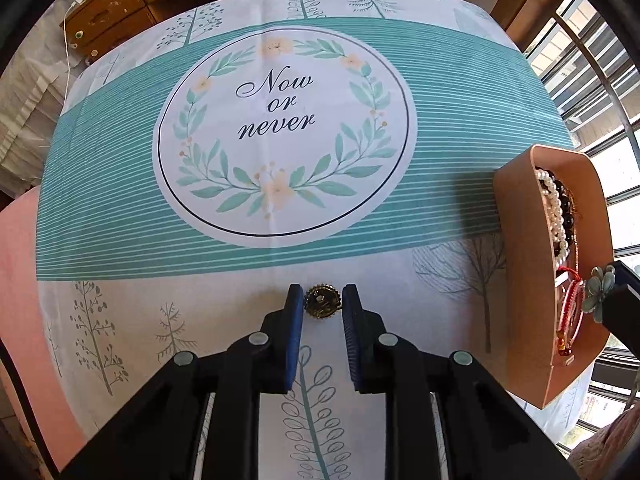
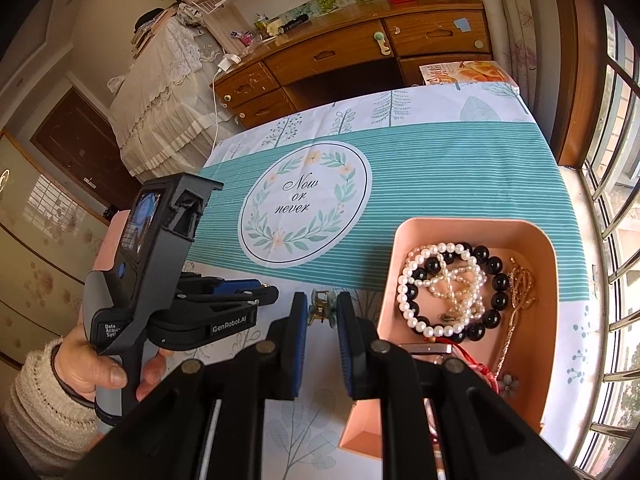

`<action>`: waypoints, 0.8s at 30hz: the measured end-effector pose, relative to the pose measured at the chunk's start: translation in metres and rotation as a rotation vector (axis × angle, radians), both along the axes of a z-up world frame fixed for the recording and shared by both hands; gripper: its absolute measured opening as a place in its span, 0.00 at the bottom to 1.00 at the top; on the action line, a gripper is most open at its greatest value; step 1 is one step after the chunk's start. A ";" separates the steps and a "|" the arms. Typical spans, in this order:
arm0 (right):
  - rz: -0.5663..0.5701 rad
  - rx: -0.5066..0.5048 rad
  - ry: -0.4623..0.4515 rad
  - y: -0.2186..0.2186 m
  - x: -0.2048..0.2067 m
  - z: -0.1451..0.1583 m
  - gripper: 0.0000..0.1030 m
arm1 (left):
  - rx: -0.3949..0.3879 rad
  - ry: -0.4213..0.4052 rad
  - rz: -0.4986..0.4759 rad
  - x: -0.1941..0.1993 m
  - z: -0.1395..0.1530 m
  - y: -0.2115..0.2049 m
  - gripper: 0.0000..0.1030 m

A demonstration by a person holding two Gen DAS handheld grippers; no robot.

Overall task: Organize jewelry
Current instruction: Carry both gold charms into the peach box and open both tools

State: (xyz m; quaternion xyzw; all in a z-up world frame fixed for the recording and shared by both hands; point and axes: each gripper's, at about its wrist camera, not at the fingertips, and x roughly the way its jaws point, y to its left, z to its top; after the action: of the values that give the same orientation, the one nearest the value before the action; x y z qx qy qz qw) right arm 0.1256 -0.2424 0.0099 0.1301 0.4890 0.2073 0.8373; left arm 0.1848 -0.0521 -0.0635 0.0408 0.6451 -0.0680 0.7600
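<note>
A person's hand [image 2: 96, 364] in a cream knitted sleeve [image 2: 36, 400] grips the left gripper [image 1: 322, 300], pointed straight down over the tree-printed white and teal tablecloth [image 1: 280, 248]; its blue-padded jaws stand narrow around a small round gold brooch with a toothed rim [image 1: 322, 301], one pad touching it, the other just beside; whether it is lifted clear of the cloth cannot be told. To the right, the right gripper [image 2: 322, 308] holds between narrow jaws a small pale teal flower-shaped hair clip [image 2: 320, 307], just short of the pink rounded plastic tray [image 2: 472, 225] at the table's window side. The tray already holds a white pearl strand [image 2: 440, 280], a black bead bracelet [image 2: 496, 280], a gold chain [image 2: 520, 288], a red cord bracelet [image 1: 572, 308] and another pale flower piece [image 2: 508, 384]; no other loose jewellery shows on the cloth, so the sorting looks nearly done, with these two pieces likely the last to go in.
</note>
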 end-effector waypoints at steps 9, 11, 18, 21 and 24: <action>-0.083 0.011 0.023 -0.047 -0.023 -0.006 0.15 | -0.127 -0.072 -0.142 -0.034 0.053 -0.054 0.17; -0.083 0.016 0.043 -0.050 -0.027 -0.012 0.15 | -0.145 -0.079 -0.175 -0.041 0.059 -0.069 0.17; -0.101 0.076 0.127 -0.057 -0.028 -0.038 0.15 | -0.180 -0.073 -0.223 -0.047 0.064 -0.104 0.17; -0.134 0.110 0.143 -0.067 -0.027 -0.044 0.15 | -0.186 -0.063 -0.233 -0.049 0.061 -0.111 0.17; -0.135 0.141 0.137 -0.071 -0.030 -0.044 0.15 | -0.185 -0.059 -0.246 -0.050 0.059 -0.116 0.17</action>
State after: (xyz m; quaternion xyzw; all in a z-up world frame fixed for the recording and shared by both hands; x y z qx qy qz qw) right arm 0.0956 -0.3134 -0.0339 0.2352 0.5195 0.1751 0.8026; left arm 0.1343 -0.1681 -0.0049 0.0511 0.6038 -0.2185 0.7649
